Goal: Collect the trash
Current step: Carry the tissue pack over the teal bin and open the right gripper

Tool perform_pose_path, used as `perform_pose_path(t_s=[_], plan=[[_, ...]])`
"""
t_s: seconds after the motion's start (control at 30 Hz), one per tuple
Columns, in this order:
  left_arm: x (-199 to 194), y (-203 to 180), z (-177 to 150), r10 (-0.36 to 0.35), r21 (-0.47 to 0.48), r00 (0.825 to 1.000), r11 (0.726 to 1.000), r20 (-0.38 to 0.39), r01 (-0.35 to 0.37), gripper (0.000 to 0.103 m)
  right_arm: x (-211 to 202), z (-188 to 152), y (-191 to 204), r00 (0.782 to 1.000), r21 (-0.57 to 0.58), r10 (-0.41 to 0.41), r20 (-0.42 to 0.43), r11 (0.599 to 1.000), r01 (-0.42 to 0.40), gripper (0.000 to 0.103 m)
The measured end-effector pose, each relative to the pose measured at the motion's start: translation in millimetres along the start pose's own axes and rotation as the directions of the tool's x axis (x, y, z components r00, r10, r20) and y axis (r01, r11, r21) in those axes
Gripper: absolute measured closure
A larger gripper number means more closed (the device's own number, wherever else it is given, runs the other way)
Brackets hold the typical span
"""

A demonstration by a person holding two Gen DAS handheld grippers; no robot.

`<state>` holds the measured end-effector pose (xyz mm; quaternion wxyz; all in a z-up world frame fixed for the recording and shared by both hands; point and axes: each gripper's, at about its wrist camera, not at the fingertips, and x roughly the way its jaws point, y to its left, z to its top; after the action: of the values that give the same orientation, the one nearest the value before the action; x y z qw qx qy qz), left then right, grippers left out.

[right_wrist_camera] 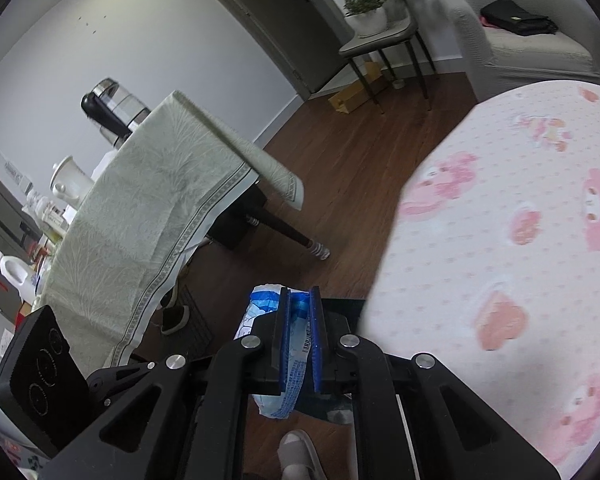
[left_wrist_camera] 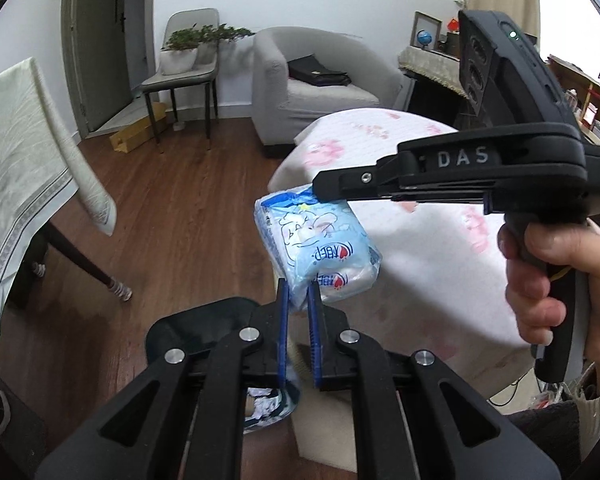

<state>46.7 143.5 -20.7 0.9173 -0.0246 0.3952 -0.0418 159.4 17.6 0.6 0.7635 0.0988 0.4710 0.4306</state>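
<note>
A light blue tissue packet [left_wrist_camera: 320, 246] with a cartoon print hangs in the air above the wooden floor. My left gripper [left_wrist_camera: 298, 300] is shut on its lower corner, blue pads pinching the wrapper. My right gripper [left_wrist_camera: 320, 190], held by a hand [left_wrist_camera: 556, 272], comes in from the right and is shut on the packet's top edge. In the right wrist view the same packet [right_wrist_camera: 276, 376] sits squeezed between the blue pads of the right gripper [right_wrist_camera: 300, 300], and its crumpled end pokes out above them. The left gripper's body [right_wrist_camera: 40, 376] shows at lower left.
A round table with a pink-patterned cloth [left_wrist_camera: 440, 240] lies to the right. A second table under a pale green cloth [right_wrist_camera: 140, 216] stands to the left, with a kettle [right_wrist_camera: 112, 112] on it. A grey armchair [left_wrist_camera: 316, 88] and a chair with plants [left_wrist_camera: 188, 60] are at the back.
</note>
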Motion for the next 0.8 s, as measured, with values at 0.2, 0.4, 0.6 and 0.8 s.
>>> perform_pose_path(t_s=[0.2,0.4,0.6,0.8], plan=[[4.0,28.0,-14.3,0.022,-0.025,0.999,0.999,-0.04,-0.023,0.093,30.1,-4.0,16.7,0.999,-0.03,-0.001,-0.045,1.0,0.0,0.095],[13.3,51.8,-28.5,0.017,-0.055,0.996,0.998,-0.082,-0.022,0.093,67.0,-10.3,25.8,0.995,-0.045,-0.015,-0.103,0.999,0.011,0.095],[27.2,79.5,-47.5,0.008,-0.096,0.99,0.995,-0.14,-0.022,0.093,105.7,-20.6,25.6,0.983,-0.04,-0.032,-0.182,0.999,0.025,0.095],[41.7,99.3,-61.7,0.0,-0.117,0.98,0.993,-0.199,-0.024,0.093,143.0,-30.1,24.5,0.966,-0.022,-0.05,-0.252,0.999,0.046,0.095]])
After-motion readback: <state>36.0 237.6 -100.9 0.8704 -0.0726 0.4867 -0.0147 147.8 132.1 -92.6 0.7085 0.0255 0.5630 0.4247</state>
